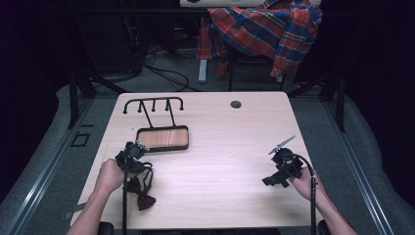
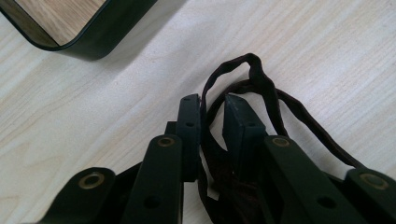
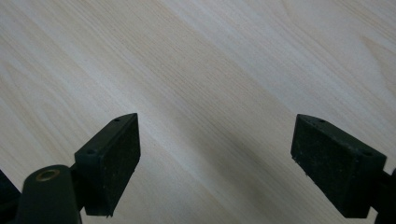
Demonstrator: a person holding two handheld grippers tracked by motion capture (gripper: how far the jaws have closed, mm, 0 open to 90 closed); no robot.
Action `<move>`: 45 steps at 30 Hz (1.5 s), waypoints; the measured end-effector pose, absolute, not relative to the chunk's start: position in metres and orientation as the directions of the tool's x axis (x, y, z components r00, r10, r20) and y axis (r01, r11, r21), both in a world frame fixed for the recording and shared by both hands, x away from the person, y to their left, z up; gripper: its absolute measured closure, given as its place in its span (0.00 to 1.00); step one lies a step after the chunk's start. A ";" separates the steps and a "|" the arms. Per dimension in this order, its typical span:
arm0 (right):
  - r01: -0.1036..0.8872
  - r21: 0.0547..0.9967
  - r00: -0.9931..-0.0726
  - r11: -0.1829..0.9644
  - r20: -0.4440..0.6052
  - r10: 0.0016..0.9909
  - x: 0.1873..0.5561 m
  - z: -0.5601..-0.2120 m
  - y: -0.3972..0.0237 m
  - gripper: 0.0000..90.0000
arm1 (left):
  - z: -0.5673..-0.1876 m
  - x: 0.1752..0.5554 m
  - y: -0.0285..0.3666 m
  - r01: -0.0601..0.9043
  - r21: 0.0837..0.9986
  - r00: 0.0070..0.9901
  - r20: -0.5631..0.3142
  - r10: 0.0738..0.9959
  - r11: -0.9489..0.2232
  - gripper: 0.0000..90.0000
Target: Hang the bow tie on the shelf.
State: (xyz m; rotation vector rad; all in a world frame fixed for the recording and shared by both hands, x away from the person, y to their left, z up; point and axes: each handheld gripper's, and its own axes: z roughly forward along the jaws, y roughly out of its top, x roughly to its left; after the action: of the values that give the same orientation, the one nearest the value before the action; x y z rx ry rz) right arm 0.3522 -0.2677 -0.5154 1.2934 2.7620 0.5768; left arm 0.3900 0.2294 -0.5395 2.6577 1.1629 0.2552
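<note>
A dark maroon bow tie (image 1: 143,199) lies near the table's front left edge, its thin strap (image 2: 268,100) looping up over the wood. My left gripper (image 1: 138,169) (image 2: 212,105) is tipped down over it, its jaws nearly together with the strap pinched between them. A black wire rack with hooks and a wooden base (image 1: 163,138) (image 2: 60,21) stands just beyond that gripper. At the front right my right gripper (image 1: 274,180) (image 3: 217,140) hovers low over bare table, jaws wide apart and nothing between them.
A round cable hole (image 1: 236,104) sits near the light wood table's (image 1: 220,156) far edge. Behind the table a plaid shirt (image 1: 264,29) hangs over a chair. Cables lie on the floor at the back.
</note>
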 end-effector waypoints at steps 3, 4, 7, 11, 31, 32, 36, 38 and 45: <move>0.728 0.341 -0.657 0.594 0.101 0.747 0.352 -0.515 -0.268 0.17 | -0.541 0.389 0.228 0.694 0.266 0.676 0.078 0.733 -0.669 0.85; 0.728 0.341 -0.657 0.594 0.101 0.747 0.352 -0.515 -0.268 0.17 | -0.541 0.389 0.228 0.694 0.266 0.676 0.078 0.733 -0.669 0.84; 0.736 0.357 -0.647 0.575 0.123 0.752 0.352 -0.516 -0.266 0.17 | -0.540 0.389 0.228 0.693 0.267 0.677 0.078 0.732 -0.670 0.84; 0.733 0.338 -0.654 0.590 0.113 0.748 0.352 -0.515 -0.268 0.17 | -0.541 0.389 0.227 0.687 0.256 0.686 0.080 0.723 -0.680 0.86; 0.732 0.341 -0.654 0.590 0.107 0.749 0.352 -0.516 -0.266 0.17 | -0.544 0.387 0.227 0.675 0.237 0.703 0.084 0.707 -0.699 0.96; 0.732 0.341 -0.654 0.590 0.107 0.749 0.352 -0.516 -0.266 0.17 | -0.544 0.387 0.227 0.675 0.237 0.703 0.084 0.707 -0.699 0.97; 0.733 0.339 -0.652 0.590 0.103 0.751 0.351 -0.516 -0.266 0.17 | -0.543 0.386 0.227 0.672 0.233 0.705 0.088 0.703 -0.703 0.98; 0.727 0.326 -0.662 0.605 0.097 0.743 0.352 -0.515 -0.266 0.17 | -0.543 0.385 0.227 0.668 0.235 0.707 0.095 0.701 -0.706 0.99; 0.732 0.334 -0.656 0.594 0.107 0.747 0.352 -0.516 -0.266 0.17 | -0.530 0.380 0.228 0.661 0.294 0.696 0.103 0.711 -0.690 0.99</move>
State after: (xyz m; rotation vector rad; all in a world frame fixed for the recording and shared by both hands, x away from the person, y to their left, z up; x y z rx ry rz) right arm 0.3518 -0.2661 -0.5156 1.2839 2.7650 0.5486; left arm 0.3802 0.2277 -0.5305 2.6721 1.0986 0.3068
